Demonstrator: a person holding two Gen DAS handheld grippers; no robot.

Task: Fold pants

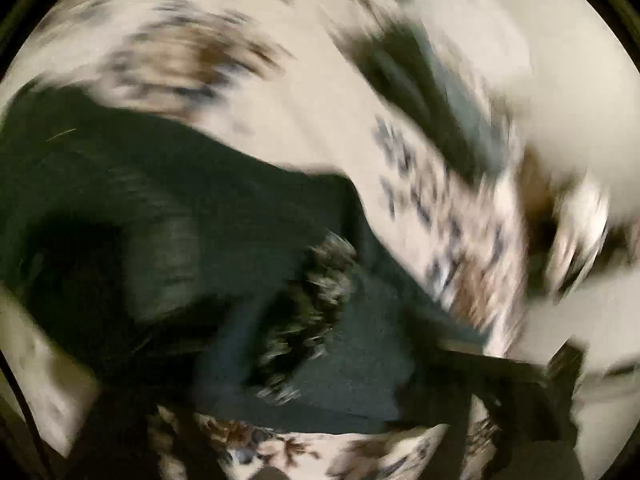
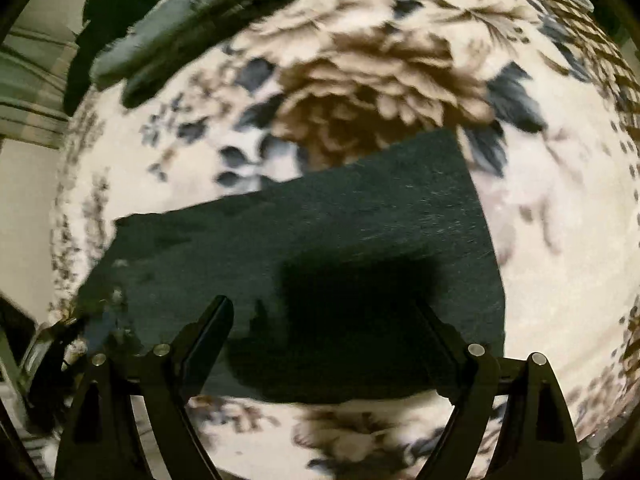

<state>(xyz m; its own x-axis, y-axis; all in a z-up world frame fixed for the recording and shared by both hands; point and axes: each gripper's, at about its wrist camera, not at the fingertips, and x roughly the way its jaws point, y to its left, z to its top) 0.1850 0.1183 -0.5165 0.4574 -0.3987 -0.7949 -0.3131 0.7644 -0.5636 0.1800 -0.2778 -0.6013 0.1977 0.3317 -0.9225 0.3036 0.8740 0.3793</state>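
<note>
A: Where do the pants [image 2: 304, 264] lie?

B: On a floral blanket [image 2: 360, 80], a dark slab of cloth already doubled at least once, judging by its flat, squared outline. In the right wrist view it fills the near centre. Its long axis runs from the near left to the far right, and its far right corner ends in a clean edge.

A: And the right hand-held gripper [image 2: 324, 320]?

B: Released. Its two fingers stand wide apart with nothing between them, poised over the near edge of the pants, and they cast a dark shadow on the cloth. Whether the tips touch the fabric cannot be told.

A: The left hand-held gripper [image 1: 520, 376]?

B: The left wrist view is heavily smeared by motion. A dark finger shape shows at the near right of that frame beside the pants [image 1: 200, 240], but whether it is released or clenched cannot be told. A frayed or fuzzy patch on the cloth is also too blurred to name.

A: Which relation governs the next move?

B: Probably that the pants lie straight ahead of the right hand-held gripper, which looks the nearer and steadier of the two. A further fold would likely bring one end along the long axis toward the other, so a grasp at the near edge is the natural start.

A: Anything else in view?

B: A grey-green roll of fabric [image 2: 192, 12] lies at the far left, well apart from the pants.
</note>
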